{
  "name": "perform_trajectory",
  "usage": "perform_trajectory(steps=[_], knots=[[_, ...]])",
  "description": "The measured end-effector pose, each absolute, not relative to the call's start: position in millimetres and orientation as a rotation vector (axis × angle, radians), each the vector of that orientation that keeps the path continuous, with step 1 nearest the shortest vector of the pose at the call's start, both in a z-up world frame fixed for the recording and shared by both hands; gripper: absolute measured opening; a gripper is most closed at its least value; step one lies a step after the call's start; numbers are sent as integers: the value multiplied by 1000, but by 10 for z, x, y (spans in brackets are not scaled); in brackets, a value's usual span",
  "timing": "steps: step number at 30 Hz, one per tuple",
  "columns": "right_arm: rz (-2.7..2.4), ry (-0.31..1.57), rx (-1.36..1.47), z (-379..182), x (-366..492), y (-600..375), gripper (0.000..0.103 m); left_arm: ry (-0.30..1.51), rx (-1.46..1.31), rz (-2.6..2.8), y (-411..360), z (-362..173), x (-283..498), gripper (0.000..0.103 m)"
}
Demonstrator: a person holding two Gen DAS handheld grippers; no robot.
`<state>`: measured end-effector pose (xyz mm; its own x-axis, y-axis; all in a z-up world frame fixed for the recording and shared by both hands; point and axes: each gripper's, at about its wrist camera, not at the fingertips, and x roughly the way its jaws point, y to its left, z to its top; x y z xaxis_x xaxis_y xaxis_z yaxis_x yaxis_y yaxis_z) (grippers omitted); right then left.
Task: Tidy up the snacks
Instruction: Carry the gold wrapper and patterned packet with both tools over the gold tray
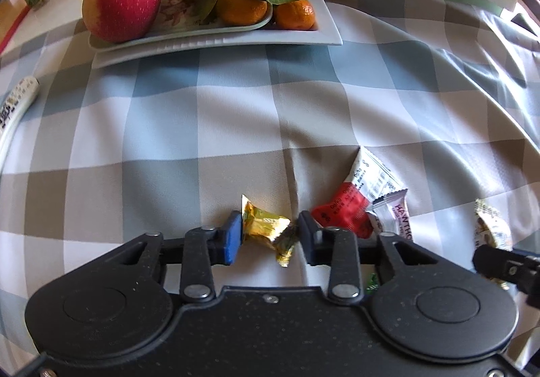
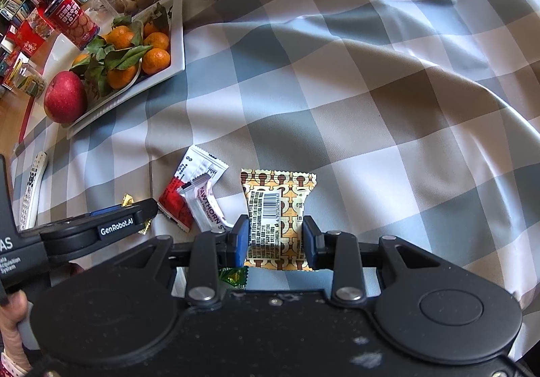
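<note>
Patterned snack packet (image 2: pixel 275 220) lengthwise between right tool (image 2: pixel 276 240) fingers, barcode up

A red apple (image 1: pixel 121 0) and leafy orange mandarins (image 1: pixel 241 7) are held on a white rectangular plate (image 1: pixel 325 29); a white remote control (image 2: pixel 32 191) is laid on the grey-checked tablecloth (image 1: pixel 236 107) nearby.

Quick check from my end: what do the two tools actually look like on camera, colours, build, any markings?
Both match: the left tool and right tool have speckled matte black bodies with two round housings, black linkage arms on silver rivets, and black fingers faced with blue pads. The right wrist view shows the left tool's side carrying white "GenRobot.AI" lettering. No cables are visible.
</note>
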<state>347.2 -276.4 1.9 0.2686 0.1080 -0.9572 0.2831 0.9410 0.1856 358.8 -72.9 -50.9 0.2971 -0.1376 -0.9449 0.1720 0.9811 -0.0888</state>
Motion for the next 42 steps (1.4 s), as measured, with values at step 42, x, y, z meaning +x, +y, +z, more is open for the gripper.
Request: perform_trajectory(steps=[42], knots=[[-41, 1007, 354, 741, 2111, -2776, 34, 1234, -71, -58, -112, 356, 1039, 43]])
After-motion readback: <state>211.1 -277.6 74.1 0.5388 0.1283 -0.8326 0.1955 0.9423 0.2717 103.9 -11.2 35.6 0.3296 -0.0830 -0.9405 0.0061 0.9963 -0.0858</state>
